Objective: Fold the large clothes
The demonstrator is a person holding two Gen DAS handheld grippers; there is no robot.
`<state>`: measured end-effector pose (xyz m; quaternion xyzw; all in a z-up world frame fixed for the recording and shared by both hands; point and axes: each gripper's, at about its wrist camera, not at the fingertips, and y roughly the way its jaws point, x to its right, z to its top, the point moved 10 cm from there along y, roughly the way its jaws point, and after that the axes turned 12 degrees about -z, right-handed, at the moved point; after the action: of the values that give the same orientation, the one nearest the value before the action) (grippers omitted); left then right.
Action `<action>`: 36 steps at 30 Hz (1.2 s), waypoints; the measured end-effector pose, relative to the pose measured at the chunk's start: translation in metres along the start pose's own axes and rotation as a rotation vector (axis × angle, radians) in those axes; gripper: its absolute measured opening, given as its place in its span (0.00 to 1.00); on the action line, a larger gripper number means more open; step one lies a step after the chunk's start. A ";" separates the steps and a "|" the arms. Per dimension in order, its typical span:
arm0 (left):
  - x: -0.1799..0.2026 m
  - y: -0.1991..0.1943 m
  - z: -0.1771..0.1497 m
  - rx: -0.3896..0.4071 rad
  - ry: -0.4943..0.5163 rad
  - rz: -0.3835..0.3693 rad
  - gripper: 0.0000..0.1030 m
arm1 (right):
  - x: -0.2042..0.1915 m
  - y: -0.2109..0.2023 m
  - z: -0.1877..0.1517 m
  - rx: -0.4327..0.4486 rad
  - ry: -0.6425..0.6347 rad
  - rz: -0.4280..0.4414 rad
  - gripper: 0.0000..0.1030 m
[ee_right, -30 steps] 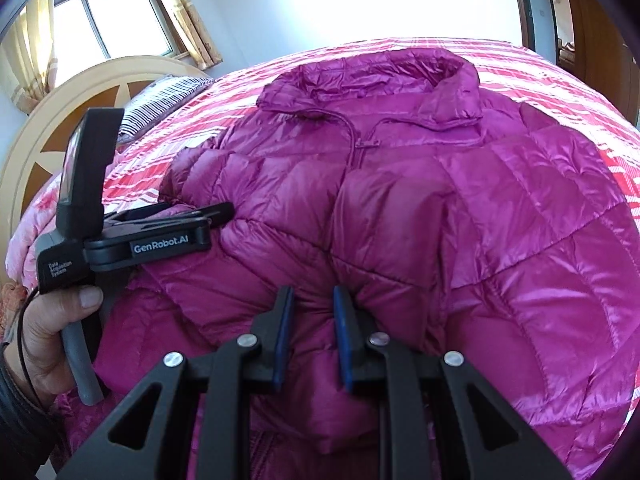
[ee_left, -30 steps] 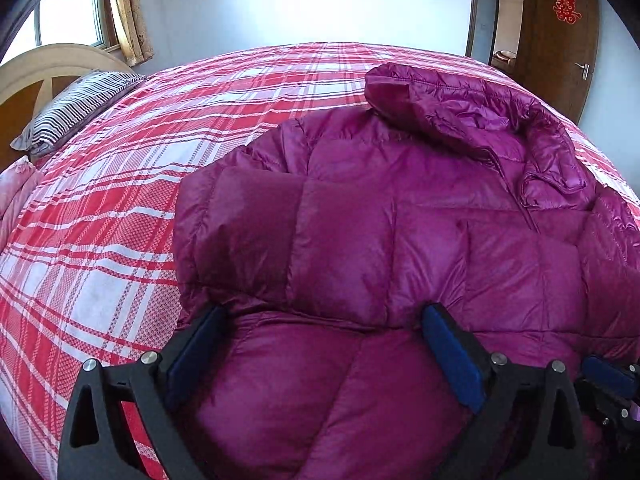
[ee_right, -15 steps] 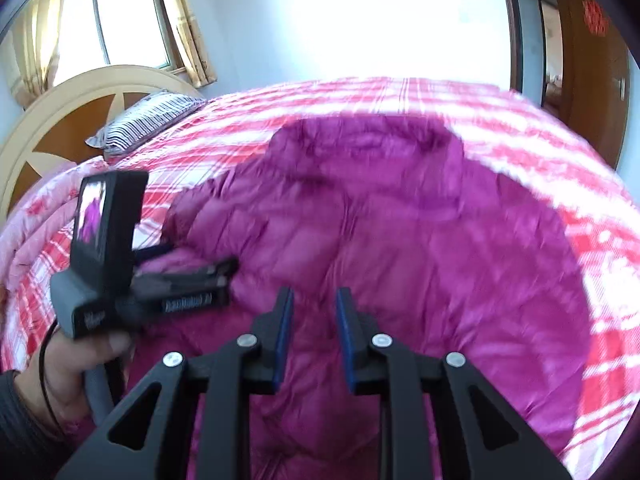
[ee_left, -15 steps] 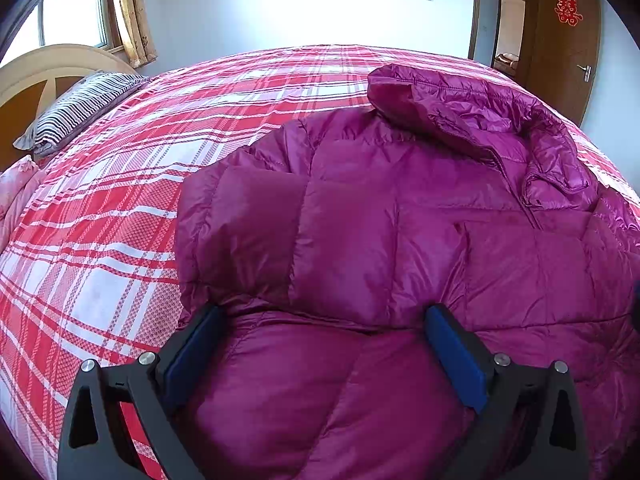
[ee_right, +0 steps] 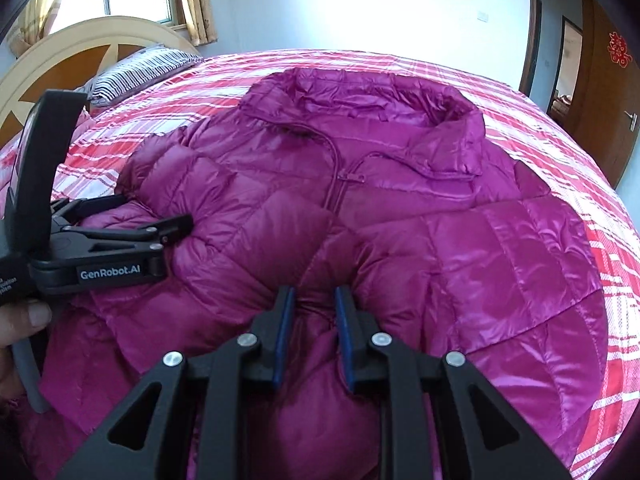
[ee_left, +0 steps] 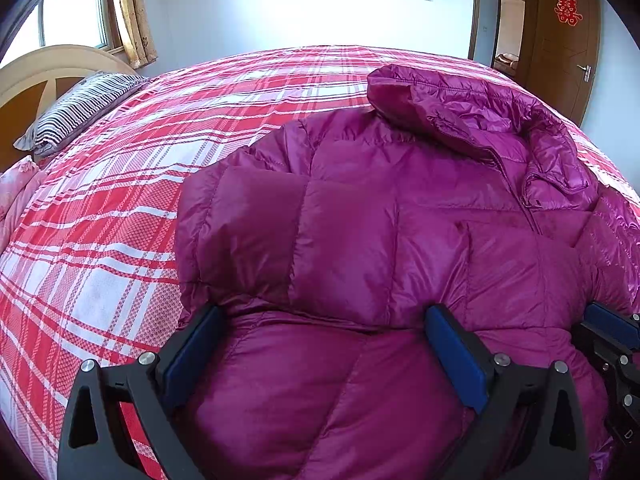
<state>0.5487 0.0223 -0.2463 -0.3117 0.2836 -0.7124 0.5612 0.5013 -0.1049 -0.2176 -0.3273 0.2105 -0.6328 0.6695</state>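
Note:
A magenta down jacket (ee_left: 500, 280) lies front up on the bed, its collar (ee_left: 460, 108) at the far end and one sleeve (ee_left: 280, 236) folded across the chest. My left gripper (ee_left: 322, 320) stands open over the jacket's lower part, puffy fabric lying between its wide-apart blue pads. In the right wrist view the jacket (ee_right: 460, 248) fills the middle, and my right gripper (ee_right: 314, 294) is shut on a bunched ridge of its fabric near the zip line. The left gripper (ee_right: 160, 236) shows at the left of that view, held by a person's hand (ee_right: 20, 328).
The bed carries a red and white plaid sheet (ee_left: 100, 240). A striped pillow (ee_left: 80, 112) lies by the rounded wooden headboard (ee_right: 80, 48) at the left. A brown door (ee_left: 560, 40) stands at the far right, a window with curtains at the far left.
The right gripper swung away and tilted, leaving the left wrist view, then came back beside the left gripper with fabric pinched. The left gripper stayed where it was, open.

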 end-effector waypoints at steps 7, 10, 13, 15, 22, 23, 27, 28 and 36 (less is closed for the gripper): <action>0.001 -0.001 0.000 -0.002 0.006 0.011 0.99 | -0.003 0.000 -0.001 0.006 -0.015 -0.020 0.22; 0.001 -0.001 0.001 -0.005 0.009 0.017 0.99 | -0.003 0.000 -0.002 0.008 -0.015 -0.020 0.22; 0.001 -0.010 0.005 0.021 0.021 0.056 0.99 | -0.003 0.000 -0.002 0.009 -0.012 -0.018 0.22; 0.003 -0.026 0.012 0.066 0.020 0.066 0.98 | -0.003 0.000 -0.002 0.011 -0.009 -0.015 0.22; 0.051 -0.064 0.050 0.182 0.077 -0.055 0.98 | -0.002 0.000 -0.002 0.013 0.007 -0.001 0.22; 0.058 -0.058 0.049 0.164 0.097 -0.064 0.98 | -0.002 -0.001 -0.002 0.013 0.009 0.002 0.22; 0.060 -0.018 0.030 0.059 0.130 -0.023 0.99 | -0.002 -0.001 -0.002 0.015 0.016 0.011 0.22; 0.055 -0.008 0.022 0.029 0.122 -0.018 0.99 | -0.002 -0.001 -0.002 0.015 0.019 0.013 0.22; 0.046 0.010 0.009 -0.020 0.070 -0.061 0.99 | -0.002 -0.001 -0.003 0.014 0.023 0.020 0.23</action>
<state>0.5536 -0.0253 -0.2424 -0.3007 0.3002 -0.7368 0.5259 0.4982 -0.1039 -0.2187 -0.3131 0.2168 -0.6311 0.6758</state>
